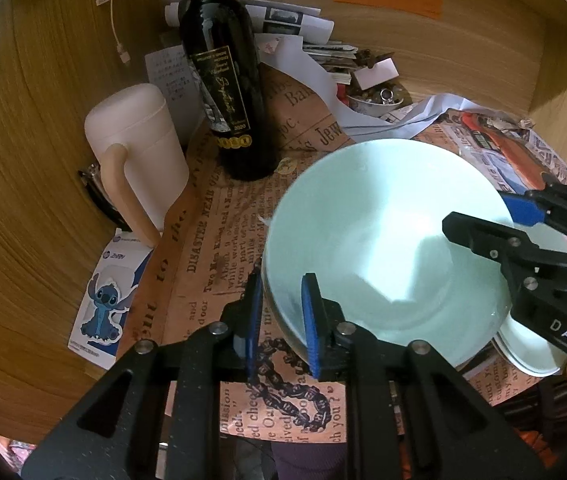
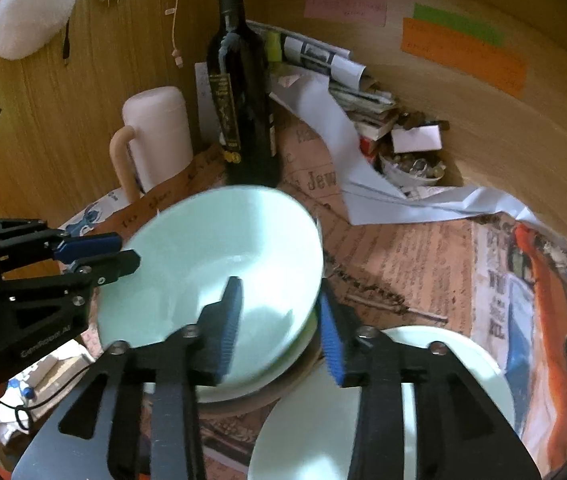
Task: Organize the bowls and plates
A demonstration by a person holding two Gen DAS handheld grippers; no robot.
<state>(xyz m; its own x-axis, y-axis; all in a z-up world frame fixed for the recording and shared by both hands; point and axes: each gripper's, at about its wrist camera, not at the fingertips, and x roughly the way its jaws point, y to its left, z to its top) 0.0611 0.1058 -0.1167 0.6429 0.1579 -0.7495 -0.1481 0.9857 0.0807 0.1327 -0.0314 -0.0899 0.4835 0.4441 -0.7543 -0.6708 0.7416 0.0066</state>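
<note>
A pale green bowl (image 1: 387,240) is tilted above a stack of pale plates (image 2: 275,364). My left gripper (image 1: 281,322) straddles its near rim, one blue pad inside and one outside, shut on the rim. My right gripper (image 2: 279,328) straddles the opposite rim (image 2: 307,280) the same way, but its jaws stand wide with a gap at the outer pad. Each gripper shows in the other's view, the right one (image 1: 523,220) and the left one (image 2: 95,252). A second pale plate (image 2: 443,352) lies under my right gripper.
A dark wine bottle (image 1: 223,80) and a pink lidded mug (image 1: 139,152) stand just behind the bowl. A small bowl of trinkets (image 2: 411,172) and stacked papers (image 2: 347,92) sit at the back right. Newspaper covers the table (image 2: 403,248); wooden walls (image 1: 23,200) enclose it.
</note>
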